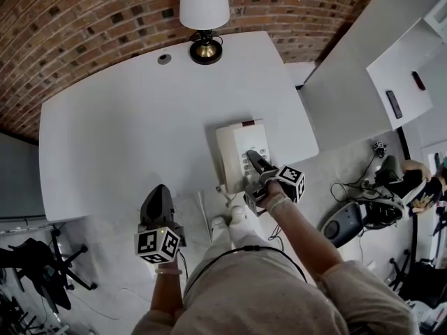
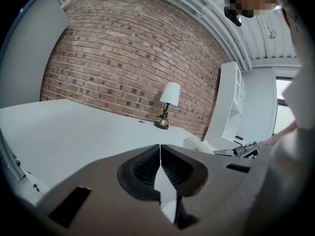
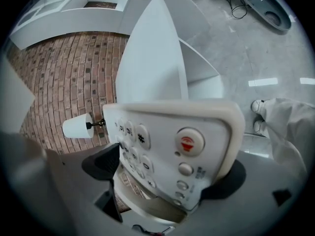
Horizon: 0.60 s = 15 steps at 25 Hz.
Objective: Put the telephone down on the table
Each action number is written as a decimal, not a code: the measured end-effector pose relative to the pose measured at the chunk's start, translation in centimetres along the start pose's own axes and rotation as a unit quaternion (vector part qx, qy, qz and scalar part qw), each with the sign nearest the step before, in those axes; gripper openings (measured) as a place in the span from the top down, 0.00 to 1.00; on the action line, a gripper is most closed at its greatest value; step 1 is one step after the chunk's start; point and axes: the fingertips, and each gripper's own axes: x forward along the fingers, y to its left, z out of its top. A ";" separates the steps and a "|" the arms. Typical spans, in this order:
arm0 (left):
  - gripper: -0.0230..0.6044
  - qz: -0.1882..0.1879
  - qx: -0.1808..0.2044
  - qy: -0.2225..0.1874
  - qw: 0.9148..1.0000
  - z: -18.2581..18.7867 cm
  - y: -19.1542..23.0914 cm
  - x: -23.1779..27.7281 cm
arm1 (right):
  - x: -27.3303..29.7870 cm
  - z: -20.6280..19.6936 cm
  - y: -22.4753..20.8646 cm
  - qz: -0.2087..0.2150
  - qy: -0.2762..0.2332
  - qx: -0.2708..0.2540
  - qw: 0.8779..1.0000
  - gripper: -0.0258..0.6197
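The white telephone [image 1: 237,152] lies flat on the white table [image 1: 119,117] near its front right corner. My right gripper [image 1: 255,163] reaches over its keypad from the front edge. In the right gripper view the telephone [image 3: 172,146] fills the space between the wide-spread jaws of the right gripper [image 3: 167,171]; the dark pads [image 3: 104,161] stand at its sides without visibly pressing it. My left gripper [image 1: 157,201] hovers at the table's front edge, left of the telephone, shut with nothing in it. In its own view the left gripper [image 2: 160,163] shows jaws meeting at the tips, the telephone [image 2: 197,142] far right.
A table lamp [image 1: 204,12] with a white shade stands at the table's back edge by the brick wall, a round cable hole [image 1: 164,58] beside it. White shelving [image 1: 349,82] stands right of the table. Cables and a chair base [image 1: 363,211] lie on the floor.
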 end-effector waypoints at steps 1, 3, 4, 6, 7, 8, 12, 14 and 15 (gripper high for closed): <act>0.95 0.001 -0.001 0.001 1.000 -0.1 0.0 -0.1 | 0.1 0.0 0.0 -0.001 -0.001 -0.001 1.000 0.19; 0.95 0.002 -0.002 0.003 1.000 -0.3 0.0 -0.4 | 0.2 0.1 0.0 -0.002 -0.002 -0.003 1.000 0.18; 0.95 0.002 -0.003 0.003 1.000 -0.4 -0.1 -0.5 | 0.4 0.2 0.0 -0.001 -0.002 -0.006 1.000 0.18; 0.95 0.002 -0.003 0.005 1.000 -0.7 -0.2 -0.6 | 0.7 0.4 0.0 0.002 0.001 -0.012 1.000 0.18; 0.95 0.001 -0.005 0.005 1.000 -0.8 -0.3 -0.6 | 0.8 0.3 0.1 0.004 0.002 -0.015 1.000 0.18; 0.95 0.001 -0.006 0.005 1.000 -0.9 -0.5 -0.7 | 0.7 0.2 0.3 0.007 0.002 -0.018 1.000 0.17; 0.95 -0.005 -0.006 0.006 1.000 -1.1 -1.0 -0.9 | 0.3 -0.3 0.8 0.030 0.011 -0.024 0.999 0.17; 0.95 -0.006 -0.006 0.006 1.000 -1.2 -1.2 -1.1 | 0.2 -0.4 0.9 0.043 0.017 -0.028 0.999 0.18; 0.95 -0.006 -0.007 0.006 1.000 -1.2 -1.3 -1.1 | 0.0 -0.5 1.0 0.048 0.019 -0.030 0.998 0.17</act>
